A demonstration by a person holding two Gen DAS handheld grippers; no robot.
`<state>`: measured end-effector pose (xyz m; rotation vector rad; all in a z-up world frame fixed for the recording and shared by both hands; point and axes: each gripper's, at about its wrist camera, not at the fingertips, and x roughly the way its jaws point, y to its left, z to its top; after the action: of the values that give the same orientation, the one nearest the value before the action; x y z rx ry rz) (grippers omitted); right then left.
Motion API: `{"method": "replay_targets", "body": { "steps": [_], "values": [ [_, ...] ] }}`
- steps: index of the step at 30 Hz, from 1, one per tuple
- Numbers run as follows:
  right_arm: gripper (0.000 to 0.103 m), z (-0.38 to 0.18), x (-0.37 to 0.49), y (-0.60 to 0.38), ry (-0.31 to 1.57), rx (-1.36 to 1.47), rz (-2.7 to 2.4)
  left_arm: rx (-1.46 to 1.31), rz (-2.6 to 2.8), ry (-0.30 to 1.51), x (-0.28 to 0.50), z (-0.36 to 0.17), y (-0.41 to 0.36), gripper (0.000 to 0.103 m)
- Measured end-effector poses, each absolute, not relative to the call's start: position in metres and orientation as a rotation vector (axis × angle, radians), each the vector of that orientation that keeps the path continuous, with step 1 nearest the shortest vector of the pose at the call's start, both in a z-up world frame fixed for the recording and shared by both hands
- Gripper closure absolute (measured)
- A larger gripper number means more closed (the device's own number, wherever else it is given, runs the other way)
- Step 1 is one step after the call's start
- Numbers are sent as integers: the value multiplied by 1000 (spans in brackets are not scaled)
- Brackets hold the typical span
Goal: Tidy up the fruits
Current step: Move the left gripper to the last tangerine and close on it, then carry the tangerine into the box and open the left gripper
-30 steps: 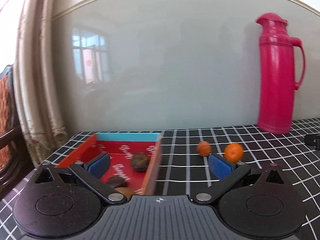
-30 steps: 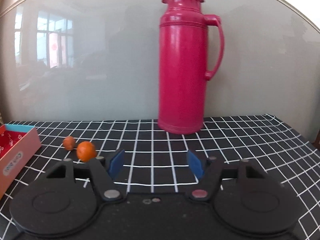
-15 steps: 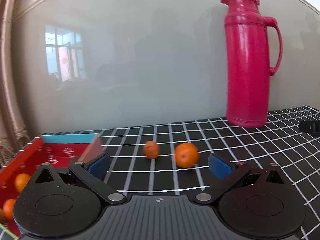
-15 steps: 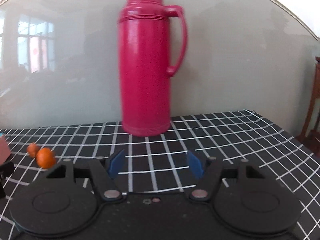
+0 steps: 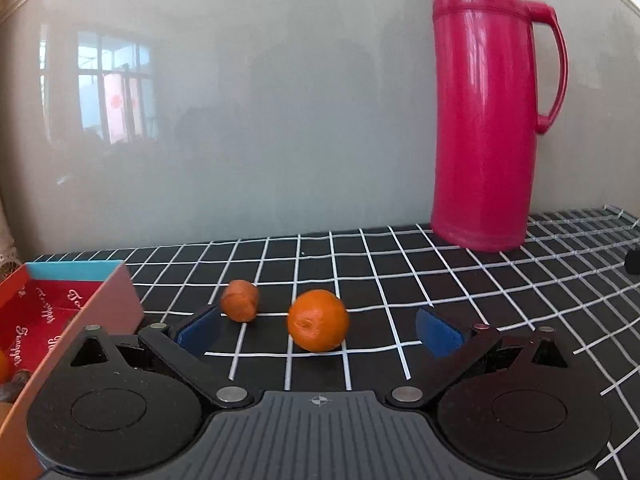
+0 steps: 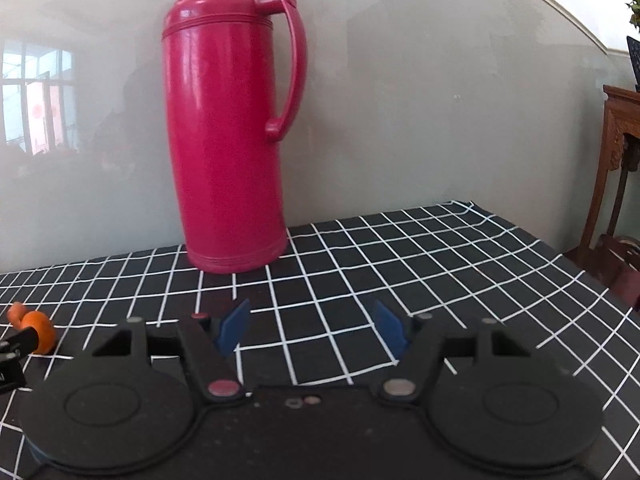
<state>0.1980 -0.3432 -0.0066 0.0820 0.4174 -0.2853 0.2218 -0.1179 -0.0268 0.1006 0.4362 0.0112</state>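
Observation:
An orange tangerine (image 5: 318,320) lies on the black checked tablecloth between the open fingers of my left gripper (image 5: 318,330). A smaller, wrinkled orange fruit (image 5: 239,301) lies just behind the left fingertip (image 5: 198,326). The red box (image 5: 60,312) with a blue far wall stands at the far left and holds some fruit at its near edge. My right gripper (image 6: 310,326) is open and empty over bare cloth. Both fruits show at the far left of the right wrist view, the tangerine (image 6: 42,332) and the smaller fruit (image 6: 17,312).
A tall pink thermos flask (image 5: 490,108) stands at the back right against the grey wall; it also shows in the right wrist view (image 6: 228,128). A wooden stand (image 6: 620,152) is beyond the table's right edge. A dark object (image 5: 633,260) sits at the right edge.
My left gripper has swung right, away from the box, and closed in on the two fruits; the tangerine is now between its fingers. The right gripper has turned further right.

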Motion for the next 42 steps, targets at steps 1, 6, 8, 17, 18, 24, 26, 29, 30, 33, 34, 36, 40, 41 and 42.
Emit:
{"method": "replay_targets", "body": {
  "steps": [1, 6, 8, 17, 18, 24, 26, 29, 30, 33, 34, 36, 40, 41, 42],
  "values": [
    [35, -8, 201, -345, 423, 86, -293, 109, 10, 438, 224, -28, -120, 6],
    [35, -12, 211, -349, 435, 96, -317, 111, 16, 481, 238, -37, -123, 11],
    [35, -11, 212, -350, 432, 98, -316, 89, 19, 484, 243, -37, -121, 13],
    [33, -28, 231, -373, 522, 70, -418, 75, 18, 558, 261, -43, -121, 34],
    [33, -27, 231, -375, 518, 83, -415, 70, 15, 575, 263, -44, -120, 41],
    [32, -26, 226, -371, 504, 74, -387, 40, 0, 606, 269, -49, -116, 63],
    [32, -26, 225, -369, 502, 66, -385, 46, -6, 594, 266, -48, -117, 64],
    [32, -24, 223, -368, 502, 68, -383, 53, -7, 575, 262, -47, -117, 64],
    [32, -24, 222, -368, 502, 65, -382, 56, -7, 570, 260, -47, -117, 64],
    [32, -25, 222, -371, 508, 62, -383, 63, -13, 564, 257, -45, -117, 65],
    [32, -25, 221, -372, 510, 65, -383, 70, -13, 564, 256, -45, -118, 65],
    [32, -24, 220, -372, 511, 62, -385, 74, -12, 557, 253, -43, -119, 65],
    [32, -23, 220, -370, 508, 63, -380, 84, -13, 557, 251, -42, -119, 65],
    [32, -23, 220, -369, 508, 63, -376, 83, -15, 559, 251, -42, -119, 65],
    [32, -23, 220, -368, 508, 62, -370, 81, -16, 559, 252, -42, -119, 65]
  ]
}}
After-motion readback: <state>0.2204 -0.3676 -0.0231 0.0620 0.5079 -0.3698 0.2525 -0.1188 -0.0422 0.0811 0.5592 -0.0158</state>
